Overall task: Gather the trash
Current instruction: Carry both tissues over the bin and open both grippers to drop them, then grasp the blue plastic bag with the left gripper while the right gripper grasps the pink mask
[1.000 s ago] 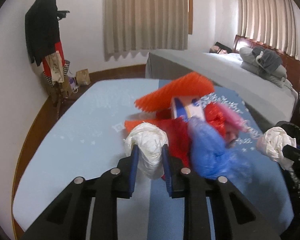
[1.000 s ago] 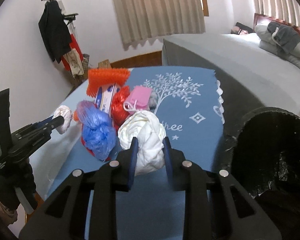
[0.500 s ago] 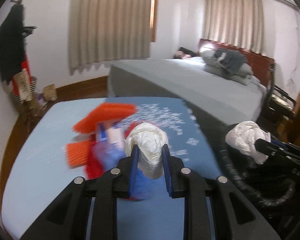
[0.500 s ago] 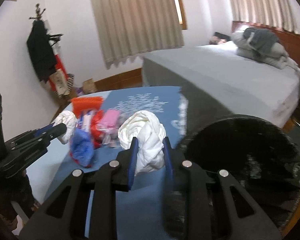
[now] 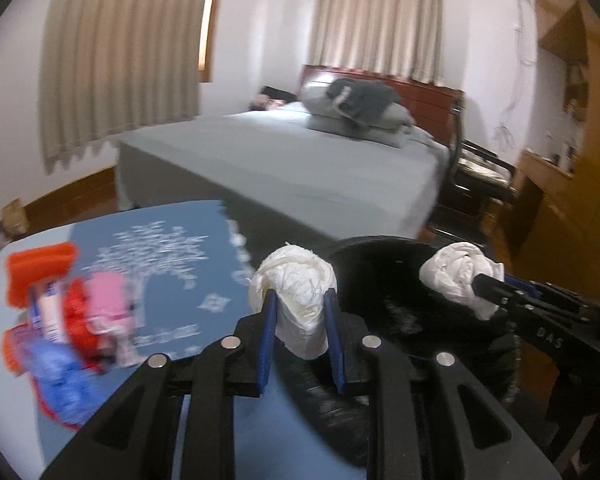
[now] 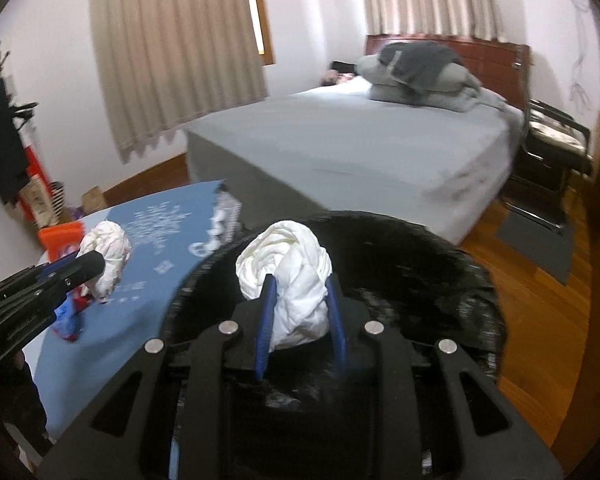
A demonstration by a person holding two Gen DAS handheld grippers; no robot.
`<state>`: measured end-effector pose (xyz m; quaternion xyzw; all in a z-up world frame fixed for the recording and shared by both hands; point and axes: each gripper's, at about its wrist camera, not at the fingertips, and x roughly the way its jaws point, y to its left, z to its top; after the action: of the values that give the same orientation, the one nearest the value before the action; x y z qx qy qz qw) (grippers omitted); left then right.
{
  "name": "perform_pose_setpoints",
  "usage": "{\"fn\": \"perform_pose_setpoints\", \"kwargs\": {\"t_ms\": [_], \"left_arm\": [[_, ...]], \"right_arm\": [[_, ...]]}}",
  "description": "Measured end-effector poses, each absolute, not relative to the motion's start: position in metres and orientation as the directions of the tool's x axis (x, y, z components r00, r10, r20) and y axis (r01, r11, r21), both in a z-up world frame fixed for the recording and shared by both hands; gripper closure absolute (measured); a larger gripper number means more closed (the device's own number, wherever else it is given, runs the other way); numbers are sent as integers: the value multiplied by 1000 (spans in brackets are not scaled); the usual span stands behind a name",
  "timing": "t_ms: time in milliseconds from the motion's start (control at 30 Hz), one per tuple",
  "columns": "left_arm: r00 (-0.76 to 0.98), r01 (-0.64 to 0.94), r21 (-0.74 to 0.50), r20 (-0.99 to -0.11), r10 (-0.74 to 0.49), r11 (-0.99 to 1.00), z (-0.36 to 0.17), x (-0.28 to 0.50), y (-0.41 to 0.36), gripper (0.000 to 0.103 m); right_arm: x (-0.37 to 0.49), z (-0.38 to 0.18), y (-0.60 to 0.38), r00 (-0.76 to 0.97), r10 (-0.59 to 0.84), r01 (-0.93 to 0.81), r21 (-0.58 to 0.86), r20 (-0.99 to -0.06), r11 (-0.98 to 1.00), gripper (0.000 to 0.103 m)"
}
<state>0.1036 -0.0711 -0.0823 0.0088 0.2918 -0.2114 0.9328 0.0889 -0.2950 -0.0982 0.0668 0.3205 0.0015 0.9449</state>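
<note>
Two white wads, prob. over bin

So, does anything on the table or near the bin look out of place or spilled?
Nothing looks spilled or damaged. The colourful trash pile lies bunched on the blue table, not scattered. Each tool grips a white crumpled wad: the right wad is over the black bin, the left wad near its rim.

Right gripper: we see it clamped on a white crumpled wad, over the black bin.
Left gripper: we see it pinching another white wad above the blue table.
</note>
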Motion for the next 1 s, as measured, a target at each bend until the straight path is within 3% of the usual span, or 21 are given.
{"fn": "perform_pose_setpoints", "kwargs": {"t_ms": [100,200,233,267,400,500,800,1000], "left_arm": [[710,452,-118,-553,-437,884,-86,112,-96,79],[675,493,-134,-565,-475,860,-92,117,-113,72],[670,499,-133,-567,-479,856,-94,117,-115,64],[670,500,-132,-568,-478,856,-95,116,-116,56],[698,469,-115,-559,-447,876,-94,112,-106,45],[740,416,-87,-546,-393,905,-90,109,-83,37],[842,122,-2,-530,-105,992,-92,98,27,35],[814,-43,24,-579,49,999,-116,101,90,35]], "right_arm": [[84,-104,-313,793,13,78,122,-609,989,78],[81,-107,-326,792,-22,115,114,-610,987,71],[81,-107,-331,791,-32,127,114,-611,985,67],[81,-107,-336,792,-42,139,112,-608,984,57],[81,-104,-338,802,-62,155,107,-594,982,28],[82,-100,-330,816,-59,147,108,-575,983,15],[101,-98,-249,817,113,-37,144,-566,989,11],[115,-104,-181,788,234,-178,153,-570,972,11]]}}
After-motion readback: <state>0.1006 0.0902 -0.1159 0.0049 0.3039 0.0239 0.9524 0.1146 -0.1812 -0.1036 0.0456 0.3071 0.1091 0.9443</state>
